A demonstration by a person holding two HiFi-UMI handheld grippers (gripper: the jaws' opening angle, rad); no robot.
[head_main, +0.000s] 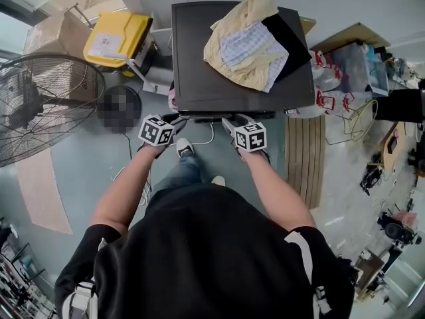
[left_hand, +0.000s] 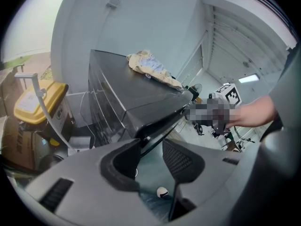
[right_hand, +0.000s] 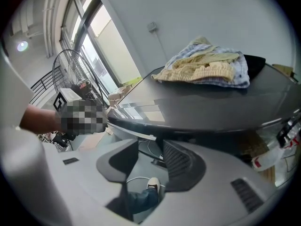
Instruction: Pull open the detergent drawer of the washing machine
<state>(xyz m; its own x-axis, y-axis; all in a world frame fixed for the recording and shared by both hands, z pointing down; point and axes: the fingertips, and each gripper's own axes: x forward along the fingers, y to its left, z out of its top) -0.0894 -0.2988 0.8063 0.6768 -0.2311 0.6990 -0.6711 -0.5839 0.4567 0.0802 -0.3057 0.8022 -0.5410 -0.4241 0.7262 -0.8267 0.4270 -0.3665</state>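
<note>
Washing machine top (head_main: 206, 85), clothes (head_main: 246, 42), fan (right_hand: 75, 75) in right gripper view, not left

floor (head_main: 86, 165): grey | fan (head_main: 40, 108): left | yellow bin (head_main: 116, 38): by wall (head_main: 372, 2) | window (right_hand: 101, 36): daylight

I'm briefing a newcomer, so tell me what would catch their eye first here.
A dark washing machine fills the middle of the head view, a rumpled heap of cream and checked clothes on its top. At its front edge the left tool and right tool hover with jaws apart. A large wire fan stands at the left.
</note>
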